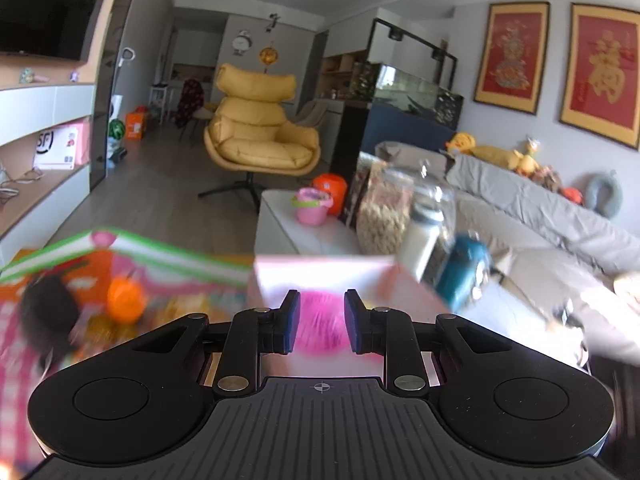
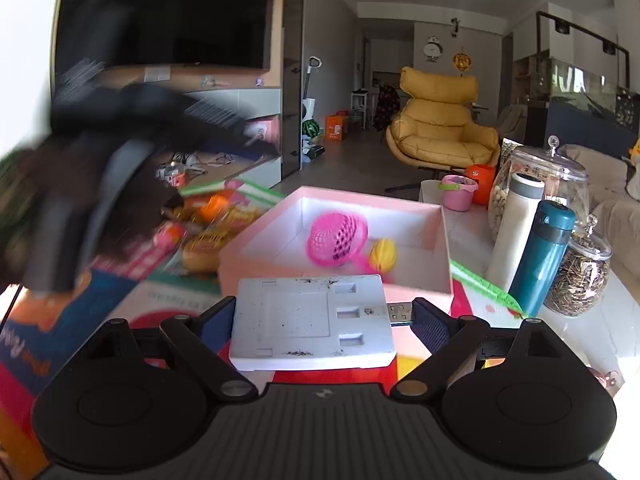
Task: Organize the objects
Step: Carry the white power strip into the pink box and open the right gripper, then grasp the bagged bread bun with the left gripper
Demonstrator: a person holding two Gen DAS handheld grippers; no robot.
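One pink box (image 2: pixel 400 216) holds two toys: one pink mesh basket (image 2: pixel 338 238) and one yellow ball (image 2: pixel 383 255) at its 3 o'clock. Two bottles stand together, one white (image 2: pixel 516 228), one teal (image 2: pixel 544 256). Two glass jars (image 2: pixel 560 184) appear, plus one small pink bucket (image 2: pixel 458 192) and one yellow armchair (image 2: pixel 440 128).

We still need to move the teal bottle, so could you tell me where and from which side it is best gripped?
Grip the teal bottle on its straight body below the dark cap, jaws level. It stands upright. Come from the near, open side: the white bottle sits close on its left and a seed jar close on its right.
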